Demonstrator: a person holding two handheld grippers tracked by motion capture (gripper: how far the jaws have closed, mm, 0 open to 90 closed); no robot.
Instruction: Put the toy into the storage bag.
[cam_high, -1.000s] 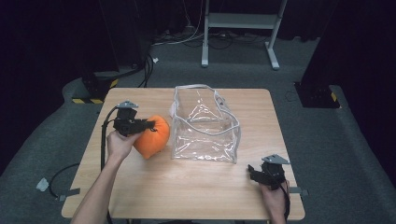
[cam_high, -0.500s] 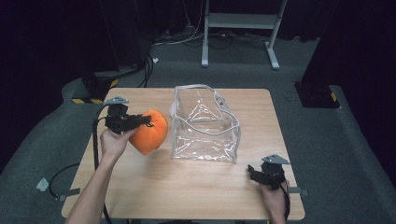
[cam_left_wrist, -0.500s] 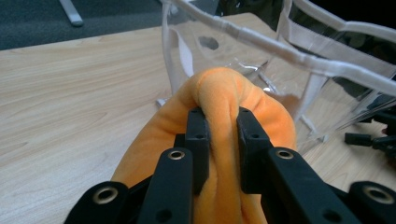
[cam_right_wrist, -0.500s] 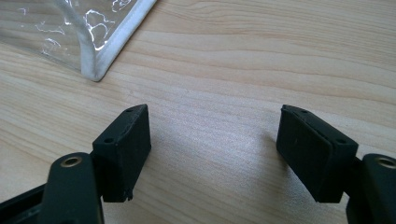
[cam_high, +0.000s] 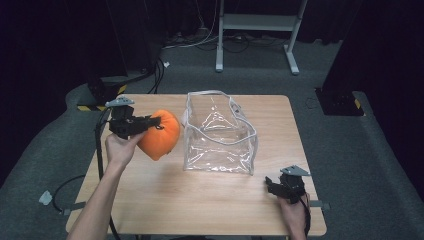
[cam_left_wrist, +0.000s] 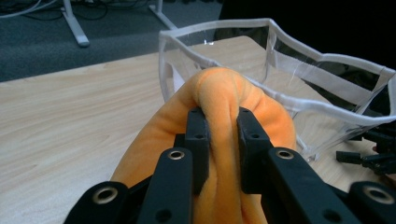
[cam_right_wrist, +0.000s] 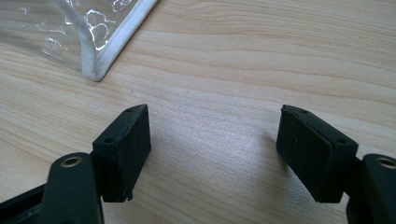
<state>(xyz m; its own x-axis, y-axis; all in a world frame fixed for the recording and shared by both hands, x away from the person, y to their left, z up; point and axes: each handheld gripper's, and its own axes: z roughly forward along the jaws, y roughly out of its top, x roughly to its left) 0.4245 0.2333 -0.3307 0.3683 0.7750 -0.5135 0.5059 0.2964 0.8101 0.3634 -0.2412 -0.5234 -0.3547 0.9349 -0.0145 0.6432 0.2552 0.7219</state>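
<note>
Lifted since the earlier frame, the orange cushion now hangs clear of the desk, just beside the clear bag. The left gripper's fingers pinch a fold of its fabric. The right gripper rests on the desk, fingers spread wide on nothing. The carry is under way; next, the cushion probably has to travel over the bag's rim and down inside.
</note>
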